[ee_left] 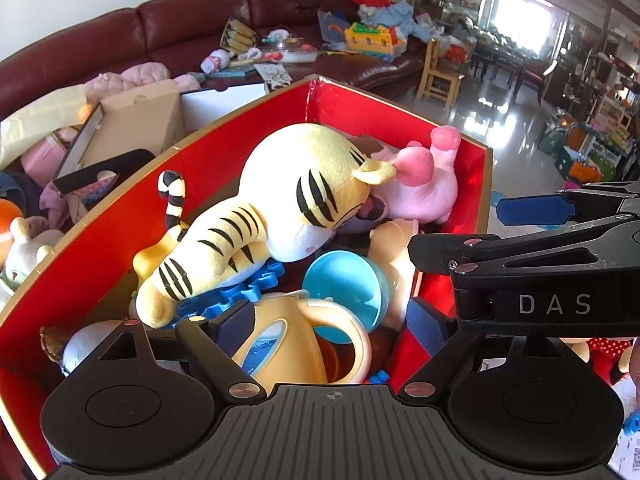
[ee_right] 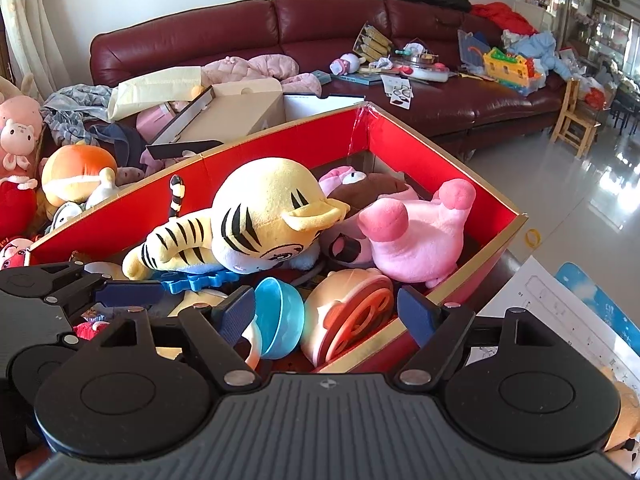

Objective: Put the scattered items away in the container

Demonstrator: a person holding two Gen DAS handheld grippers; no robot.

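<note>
Reading "DAS" in white letters, the right gripper (ee_left: 520,216) crossed the left wrist view. One red box (ee_right: 500,216) held one tiger plush (ee_right: 256,220), one pink plush (ee_right: 412,236) and one blue bowl (ee_right: 280,316). The left gripper (ee_left: 332,320) hung over the box's near end, jaws apart, as were the right's; neither held anything.
</note>
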